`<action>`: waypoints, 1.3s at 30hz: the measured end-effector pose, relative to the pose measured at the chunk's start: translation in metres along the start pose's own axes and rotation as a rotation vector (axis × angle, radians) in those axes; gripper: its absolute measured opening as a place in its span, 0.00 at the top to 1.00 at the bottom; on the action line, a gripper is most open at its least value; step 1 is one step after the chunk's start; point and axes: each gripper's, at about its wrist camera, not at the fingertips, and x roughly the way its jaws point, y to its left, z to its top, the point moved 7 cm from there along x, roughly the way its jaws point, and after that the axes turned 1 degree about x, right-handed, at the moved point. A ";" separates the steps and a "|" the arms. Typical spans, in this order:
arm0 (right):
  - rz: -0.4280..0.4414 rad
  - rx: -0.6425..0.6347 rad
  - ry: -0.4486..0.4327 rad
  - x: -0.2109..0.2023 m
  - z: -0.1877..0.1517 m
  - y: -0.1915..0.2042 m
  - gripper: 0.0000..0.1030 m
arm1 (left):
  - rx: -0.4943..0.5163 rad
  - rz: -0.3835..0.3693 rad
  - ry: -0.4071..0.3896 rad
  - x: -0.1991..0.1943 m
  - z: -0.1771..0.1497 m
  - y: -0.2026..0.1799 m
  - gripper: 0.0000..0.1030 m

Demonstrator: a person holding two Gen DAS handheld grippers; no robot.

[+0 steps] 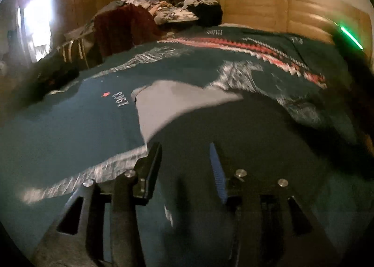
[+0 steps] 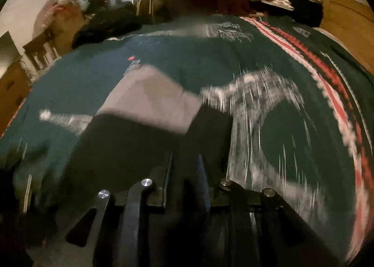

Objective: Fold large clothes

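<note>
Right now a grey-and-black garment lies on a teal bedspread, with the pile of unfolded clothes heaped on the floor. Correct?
Not quite. The pile of clothes sits beside the wooden headboard, level with the bedspread, not on the floor; the left wrist view shows it. The garment is as described.

Bedspread [image 2: 303, 126] pattern motion-blurred, clothes pile [image 1: 177, 0] items indistinguishable, headboard [image 1: 292, 14] partly hidden

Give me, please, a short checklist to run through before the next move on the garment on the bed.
1. Left gripper free of fabric: ok, jaws stand apart with nothing clamped.
2. Right gripper grip: cannot tell, jaws nearly together, picture blurred.
3. Grey-and-dark garment lying on the bedspread: ok.
4. Garment smooth, no creases: cannot tell, its dark part is lost in shadow.
5. Clothes pile apart from the garment: ok, it sits far back beside the headboard.
</note>
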 end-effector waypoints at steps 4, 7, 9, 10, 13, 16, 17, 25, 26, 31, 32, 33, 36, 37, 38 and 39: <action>-0.020 0.027 0.030 -0.016 -0.066 0.009 0.76 | -0.046 0.006 0.096 0.062 0.008 0.024 0.60; 0.000 0.067 0.056 -0.024 -0.104 0.016 0.81 | -0.042 0.041 0.197 0.095 -0.013 0.027 0.56; 0.025 0.082 0.125 -0.006 -0.123 0.014 0.84 | -0.036 0.046 0.176 0.088 -0.009 0.026 0.58; 0.024 0.074 0.122 -0.006 -0.124 0.014 0.84 | -0.047 0.039 0.159 0.081 -0.006 0.027 0.60; 0.012 0.038 0.078 -0.018 -0.111 0.015 0.80 | -0.082 -0.044 0.093 0.044 0.001 0.026 0.62; 0.027 0.057 0.024 -0.032 -0.107 0.013 0.76 | -0.034 -0.122 0.100 0.003 -0.024 0.007 0.61; 0.031 0.063 0.035 -0.028 -0.112 0.012 0.76 | -0.018 -0.140 0.134 -0.003 -0.038 -0.001 0.60; -0.012 0.072 0.078 -0.022 -0.120 0.019 0.67 | -0.072 0.051 0.124 -0.074 -0.073 -0.014 0.48; -0.021 0.080 0.043 -0.038 -0.118 0.024 0.63 | -0.107 0.081 0.116 -0.088 -0.075 -0.015 0.40; -0.116 0.134 0.051 -0.078 -0.147 0.032 0.13 | -0.157 0.220 0.157 -0.105 -0.107 -0.023 0.32; -0.140 0.152 0.091 -0.076 -0.162 0.030 0.13 | -0.166 0.236 0.175 -0.103 -0.114 -0.025 0.31; -0.154 0.162 0.116 -0.078 -0.169 0.030 0.13 | -0.174 0.239 0.200 -0.098 -0.121 -0.026 0.31; -0.183 0.192 0.173 -0.067 -0.192 0.025 0.13 | -0.210 0.229 0.319 -0.070 -0.151 -0.029 0.27; -0.206 0.195 0.197 -0.062 -0.201 0.023 0.13 | -0.216 0.232 0.332 -0.067 -0.159 -0.029 0.22; -0.213 0.200 0.204 -0.059 -0.208 0.021 0.13 | -0.219 0.242 0.318 -0.069 -0.161 -0.029 0.19; -0.215 0.206 0.209 -0.056 -0.211 0.019 0.09 | -0.221 0.258 0.315 -0.070 -0.161 -0.028 0.15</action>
